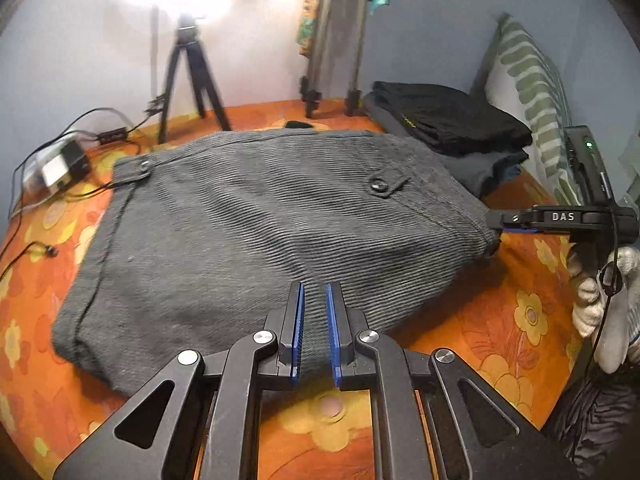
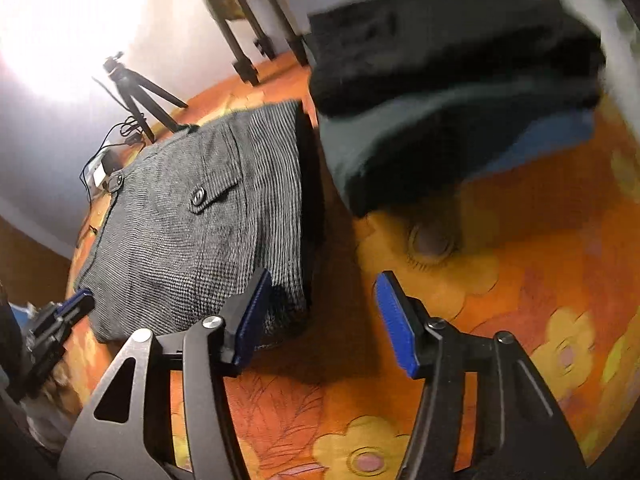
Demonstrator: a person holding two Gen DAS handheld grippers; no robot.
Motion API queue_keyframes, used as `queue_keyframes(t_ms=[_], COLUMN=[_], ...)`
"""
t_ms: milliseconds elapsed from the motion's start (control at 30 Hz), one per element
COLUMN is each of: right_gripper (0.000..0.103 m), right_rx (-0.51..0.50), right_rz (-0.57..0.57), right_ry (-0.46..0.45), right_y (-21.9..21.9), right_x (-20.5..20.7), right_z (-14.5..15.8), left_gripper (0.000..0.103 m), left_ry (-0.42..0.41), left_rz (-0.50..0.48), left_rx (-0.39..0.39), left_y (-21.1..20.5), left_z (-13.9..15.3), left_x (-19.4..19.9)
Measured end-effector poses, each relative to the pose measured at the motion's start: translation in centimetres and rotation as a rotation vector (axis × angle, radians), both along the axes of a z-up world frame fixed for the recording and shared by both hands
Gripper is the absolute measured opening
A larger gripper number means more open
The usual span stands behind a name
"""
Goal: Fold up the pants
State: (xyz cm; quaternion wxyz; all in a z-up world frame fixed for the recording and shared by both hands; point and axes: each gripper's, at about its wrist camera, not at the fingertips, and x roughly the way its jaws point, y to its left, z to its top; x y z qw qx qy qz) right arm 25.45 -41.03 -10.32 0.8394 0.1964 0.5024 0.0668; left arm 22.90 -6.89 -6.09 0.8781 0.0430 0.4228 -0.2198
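Observation:
The grey ribbed pants [image 1: 248, 232] lie folded into a thick rectangle on the orange flowered bedsheet [image 1: 500, 320], button tabs facing up. My left gripper [image 1: 316, 292] hovers over their near edge, its blue pads almost together with nothing between them. My right gripper [image 1: 496, 232], held by a gloved hand [image 1: 592, 300], reaches the pants' right corner. In the right wrist view the right gripper [image 2: 324, 276] stands open, and the corner of the pants [image 2: 192, 240] lies just beside its left finger [image 2: 252, 312], unpressed. The left gripper [image 2: 76, 300] shows at the pants' other near corner.
A stack of folded dark clothes [image 1: 448, 120] sits just behind the pants on the right, close to them [image 2: 440, 60]. A striped pillow [image 1: 532, 92] leans at the far right. Two tripods [image 1: 192, 76] [image 1: 332, 40] stand at the back, a power adapter with cables [image 1: 60, 164] on the left.

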Motion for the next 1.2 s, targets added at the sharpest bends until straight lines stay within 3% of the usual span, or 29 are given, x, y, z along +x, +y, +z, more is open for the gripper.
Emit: queue_keyframes(t_ms=[133,200,233,300,367,400,467,533,700,800,833,900,933,1000,1033,1067,1200], right_gripper=[0.059,0.066,0.069,0.07,0.07,0.068,0.04,0.032,0.024,0.023,0.024,0.024,0.025,0.045,0.063,0.07,0.072], right_rx=[0.062,0.106,0.124,0.146,0.166,0.179,0.233,0.275,0.297,0.328,0.336,0.334,0.324,0.296,0.283,0.281,0.346], right_rz=[-0.024,-0.032,-0.038,-0.047,-0.039,-0.037,-0.023,-0.013,0.003,-0.004,-0.005,-0.014,-0.024,-0.054,-0.075,-0.097,-0.126], right_ry=[0.031,0.043,0.048,0.065,0.084,0.086,0.092,0.094,0.037,0.007,0.002,-0.005,-0.011,-0.009,-0.005,-0.001,0.031], right_y=[0.0,0.0,0.0,0.2,0.5,0.6,0.8,1.0,1.5,0.8,0.7,0.3,0.0,-0.4,-0.8,-1.2,-1.9], right_x=[-0.7,-1.2,-1.4,-1.4,-1.0,-0.8,-0.3,0.0,0.5,0.8,0.9,0.9,0.6,0.3,0.2,-0.1,-0.5], right_z=[-0.8,-0.9,-1.0,-1.4,-2.0,-2.1,-2.5,-2.4,-0.5,0.5,0.6,0.8,0.8,0.6,0.6,0.4,-0.4], left_gripper=[0.01,0.011,0.015,0.037,0.041,0.041,0.041,0.041,0.044,0.044,0.042,0.025,0.023,0.02,0.02,0.02,0.02], left_ry=[0.011,0.013,0.012,0.004,-0.009,-0.015,-0.021,-0.025,-0.035,-0.041,-0.04,-0.031,-0.016,0.038,0.051,0.057,0.051], left_rz=[-0.066,-0.099,-0.131,-0.173,-0.231,-0.255,-0.296,-0.325,-0.358,-0.358,-0.35,-0.322,-0.307,-0.272,-0.262,-0.256,-0.259], left_rx=[-0.003,-0.005,-0.004,-0.002,0.014,0.032,0.054,0.076,0.143,0.139,0.129,0.109,0.081,-0.012,-0.035,-0.05,-0.044], left_y=[-3.0,-4.3,-5.5,-7.0,-8.9,-9.8,-11.3,-12.5,-14.4,-14.5,-14.4,-13.8,-13.3,-12.1,-11.7,-11.5,-11.7], left_z=[-0.4,-0.5,-0.5,-0.5,-0.7,-1.0,-1.5,-2.0,-3.6,-4.1,-4.2,-4.3,-4.3,-4.2,-4.2,-4.2,-4.3], left_x=[0.5,0.5,0.5,0.2,-0.4,-0.6,-0.9,-0.9,-0.5,-0.2,0.1,0.7,1.1,2.0,2.2,2.4,2.0])
